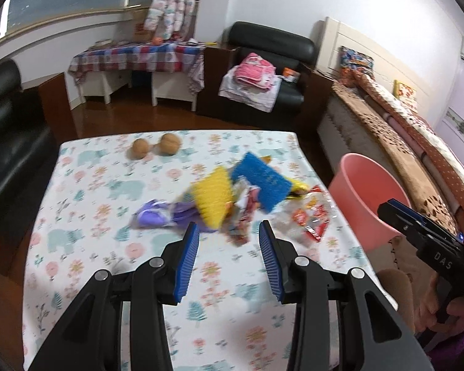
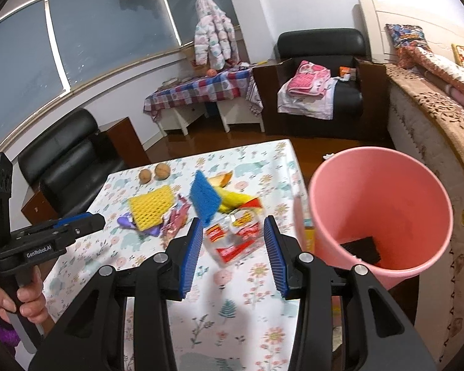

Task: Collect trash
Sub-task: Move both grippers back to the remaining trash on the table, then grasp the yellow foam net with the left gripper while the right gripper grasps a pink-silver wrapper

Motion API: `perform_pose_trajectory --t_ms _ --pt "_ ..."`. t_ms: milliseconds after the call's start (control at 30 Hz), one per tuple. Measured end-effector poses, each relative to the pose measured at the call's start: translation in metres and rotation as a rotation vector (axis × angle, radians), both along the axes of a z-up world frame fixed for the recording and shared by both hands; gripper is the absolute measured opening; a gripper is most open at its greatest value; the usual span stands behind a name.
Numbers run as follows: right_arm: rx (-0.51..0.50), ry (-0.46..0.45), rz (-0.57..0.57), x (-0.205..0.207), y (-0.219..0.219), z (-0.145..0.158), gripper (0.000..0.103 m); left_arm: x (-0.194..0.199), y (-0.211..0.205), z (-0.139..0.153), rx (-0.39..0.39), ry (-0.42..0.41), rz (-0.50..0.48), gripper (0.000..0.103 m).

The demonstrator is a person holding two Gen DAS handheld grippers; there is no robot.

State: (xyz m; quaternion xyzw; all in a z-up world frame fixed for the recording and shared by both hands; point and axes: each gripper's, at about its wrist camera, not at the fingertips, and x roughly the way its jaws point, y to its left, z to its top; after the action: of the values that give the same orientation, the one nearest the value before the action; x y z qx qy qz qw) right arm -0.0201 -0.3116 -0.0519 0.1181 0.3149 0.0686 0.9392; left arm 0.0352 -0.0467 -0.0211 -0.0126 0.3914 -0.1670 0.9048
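Note:
A heap of trash lies mid-table: a yellow foam net (image 1: pixel 212 199) (image 2: pixel 150 207), a blue foam net (image 1: pixel 260 184) (image 2: pixel 203 197), a purple wrapper (image 1: pixel 154 216) (image 2: pixel 125 220), crumpled foil wrappers (image 1: pixel 242 208) and a clear red-printed bag (image 1: pixel 312 221) (image 2: pixel 236 238). A pink bucket (image 1: pixel 368 198) (image 2: pixel 380 213) stands off the table's right edge with something dark at its bottom. My left gripper (image 1: pixel 229 232) hovers open just short of the heap, nothing between its pads. My right gripper (image 2: pixel 232 228) is open above the clear bag, not touching it.
Two brown round fruits (image 1: pixel 154 146) (image 2: pixel 154 173) sit near the far table edge. The table has a floral cloth (image 1: pixel 108 185) (image 2: pixel 247 293). Black armchairs (image 1: pixel 3 130) (image 2: pixel 318 71), a checked side table (image 1: pixel 139 55) and a bed (image 1: pixel 402 123) surround it.

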Motion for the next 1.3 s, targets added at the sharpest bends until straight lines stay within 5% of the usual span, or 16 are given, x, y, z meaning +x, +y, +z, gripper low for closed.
perform_pose_trajectory --t_ms 633,800,1000,1300 --pt "-0.006 0.063 0.118 0.017 0.05 -0.022 0.042 -0.005 0.069 -0.037 0.025 0.074 0.148 0.04" --pt "-0.009 0.076 0.149 0.021 0.059 -0.028 0.042 0.005 0.073 -0.043 -0.021 0.105 0.154 0.04" --pt "0.003 0.108 0.162 0.032 0.065 -0.037 0.042 0.031 0.05 -0.032 -0.109 0.089 0.1 0.04" --pt "0.029 0.146 0.183 0.054 0.076 -0.045 0.042 0.071 0.003 -0.035 -0.078 0.068 0.015 0.04"
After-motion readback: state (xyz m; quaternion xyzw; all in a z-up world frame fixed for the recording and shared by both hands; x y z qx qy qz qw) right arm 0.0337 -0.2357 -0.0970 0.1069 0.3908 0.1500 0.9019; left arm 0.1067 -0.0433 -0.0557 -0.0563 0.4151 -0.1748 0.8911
